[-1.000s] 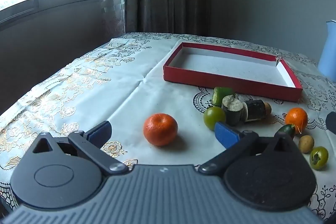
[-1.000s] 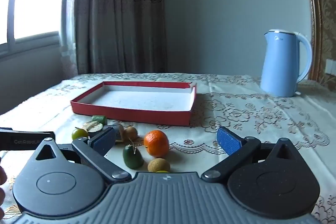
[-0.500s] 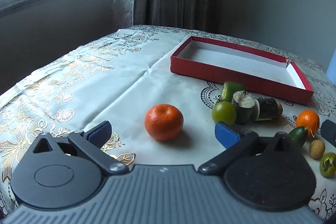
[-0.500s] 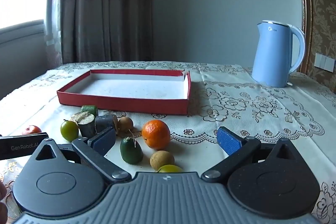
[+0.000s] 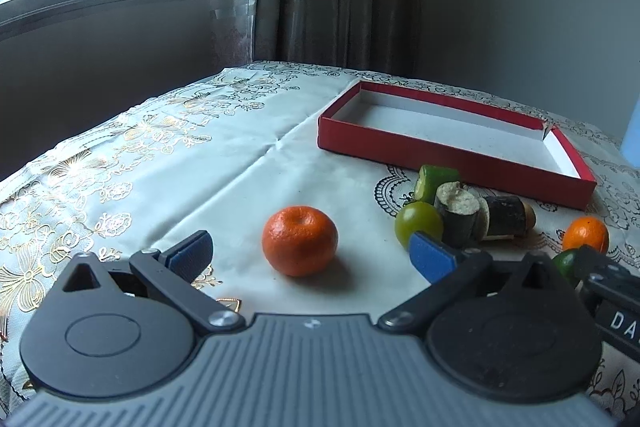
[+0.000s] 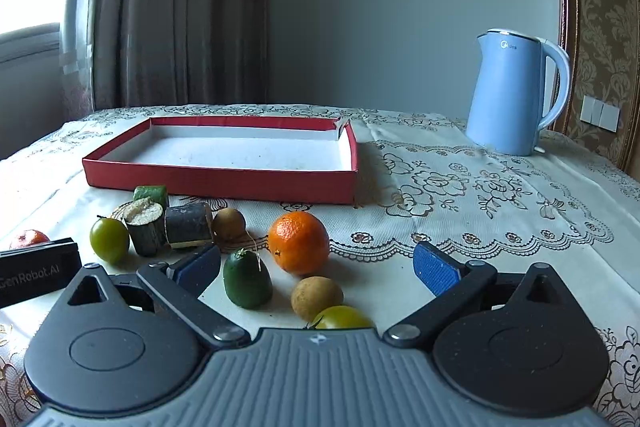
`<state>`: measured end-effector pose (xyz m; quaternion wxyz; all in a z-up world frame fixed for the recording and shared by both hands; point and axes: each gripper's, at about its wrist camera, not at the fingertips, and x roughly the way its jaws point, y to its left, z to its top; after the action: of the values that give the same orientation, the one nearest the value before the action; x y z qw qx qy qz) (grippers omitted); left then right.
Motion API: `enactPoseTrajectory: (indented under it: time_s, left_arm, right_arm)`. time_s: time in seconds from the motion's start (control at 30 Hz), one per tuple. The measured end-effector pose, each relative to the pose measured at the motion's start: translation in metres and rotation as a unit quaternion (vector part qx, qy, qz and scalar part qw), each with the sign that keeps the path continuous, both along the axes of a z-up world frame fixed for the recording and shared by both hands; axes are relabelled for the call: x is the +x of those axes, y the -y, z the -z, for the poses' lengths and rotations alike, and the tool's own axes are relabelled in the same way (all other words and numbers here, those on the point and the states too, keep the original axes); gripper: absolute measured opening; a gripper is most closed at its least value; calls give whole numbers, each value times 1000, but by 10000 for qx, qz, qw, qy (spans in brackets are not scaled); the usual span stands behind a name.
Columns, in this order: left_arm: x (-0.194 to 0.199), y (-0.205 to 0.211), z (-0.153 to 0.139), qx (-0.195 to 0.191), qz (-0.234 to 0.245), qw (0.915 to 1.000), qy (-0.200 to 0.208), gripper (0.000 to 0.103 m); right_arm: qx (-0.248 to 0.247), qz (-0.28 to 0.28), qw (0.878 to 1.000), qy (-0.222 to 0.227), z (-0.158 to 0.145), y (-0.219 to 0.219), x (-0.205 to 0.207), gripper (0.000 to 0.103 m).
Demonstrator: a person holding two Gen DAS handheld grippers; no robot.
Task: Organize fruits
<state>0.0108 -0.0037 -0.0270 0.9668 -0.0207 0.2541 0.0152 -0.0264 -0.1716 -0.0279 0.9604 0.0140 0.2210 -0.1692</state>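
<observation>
1. My left gripper (image 5: 310, 259) is spread wide and holds nothing; its blue pads (image 5: 191, 255) stand well apart.
2. A tangerine (image 5: 299, 240) sits on the tablecloth (image 5: 168, 163) between my left jaws, just ahead of the pads, touching neither.
3. Beyond my left gripper's right-hand pad lie a green round fruit (image 5: 418, 223), two dark cut stalk pieces (image 5: 456, 215) and a green chunk (image 5: 434, 182), bunched close together.
4. My right gripper (image 6: 318, 267) is released too, wide and empty.
5. Between my right jaws lie an orange (image 6: 298, 242), a dark green fruit (image 6: 247, 278), a brown round fruit (image 6: 317, 298) and a yellow-green one (image 6: 341, 318), the last partly hidden by my gripper body.
6. The red tray (image 6: 224, 181) lies empty ahead of both grippers, past the fruit.
7. A blue kettle (image 6: 516, 91) stands far off ahead of my right jaw.
</observation>
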Motion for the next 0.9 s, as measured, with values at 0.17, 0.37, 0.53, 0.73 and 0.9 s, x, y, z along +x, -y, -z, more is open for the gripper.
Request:
enactPoseTrajectory:
  time_s: [0.17, 0.37, 0.53, 0.73, 0.9]
  left_arm:
    - [1, 1, 0, 68, -3, 10000, -63, 103]
    - [1, 1, 0, 63, 17, 10000, -27, 103]
    - [1, 3, 0, 92, 55, 9999, -22, 103]
    - [3, 2, 1, 94, 69, 9999, -84, 103]
    - [5, 1, 2, 74, 45, 9999, -139, 103]
  right_arm:
    - [5, -123, 9996, -262, 4, -1, 7, 103]
    - [-47, -303, 9984, -473, 7, -5, 12, 103]
    - [-18, -376, 9980, -514, 7, -4, 13, 103]
    - [17, -413, 9977, -537, 8, -3, 14, 103]
    - [45, -430, 9976, -540, 8, -2, 13, 103]
